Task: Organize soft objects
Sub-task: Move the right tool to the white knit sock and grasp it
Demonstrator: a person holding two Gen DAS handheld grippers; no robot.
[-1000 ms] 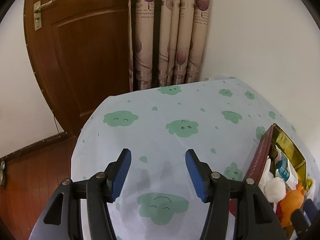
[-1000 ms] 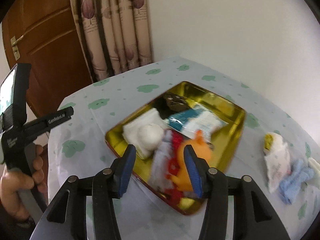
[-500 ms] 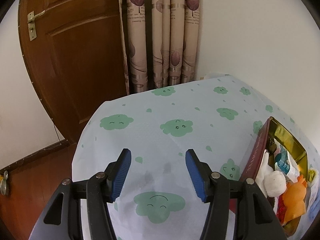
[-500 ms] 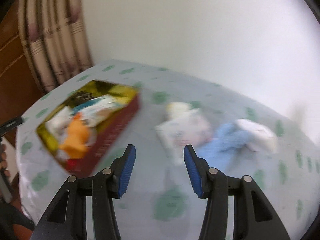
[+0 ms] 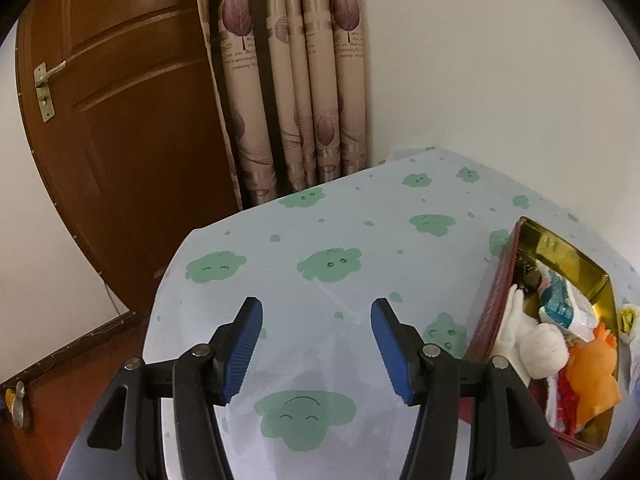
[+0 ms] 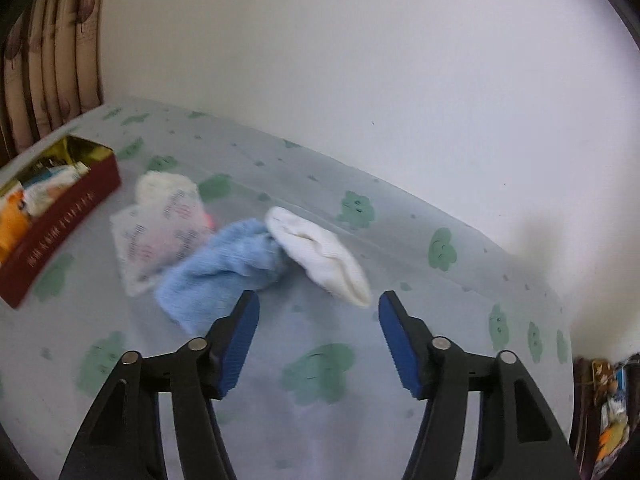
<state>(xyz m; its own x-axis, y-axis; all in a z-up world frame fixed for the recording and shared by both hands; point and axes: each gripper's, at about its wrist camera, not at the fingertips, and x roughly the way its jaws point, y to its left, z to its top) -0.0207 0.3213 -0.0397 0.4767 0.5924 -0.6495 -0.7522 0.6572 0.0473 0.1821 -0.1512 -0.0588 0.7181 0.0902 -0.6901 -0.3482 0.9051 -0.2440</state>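
Both grippers wide open, holding nothing: left gripper [image 5: 316, 344] over bare cloud-print tablecloth [image 5: 320, 240], right gripper [image 6: 318, 342] just short of the crumpled light-blue cloth [image 6: 224, 268] and white sock [image 6: 320, 256]. White printed pouch [image 6: 160, 232] beside them. Red-and-gold tin [image 6: 60, 216], stuffed with soft toys, at the left edge.

Left claw [image 5: 316, 346], right claw [image 6: 319, 340] — black linkage arms, silver pivot screws, seemingly ribbed blue pads [image 5: 242, 350].
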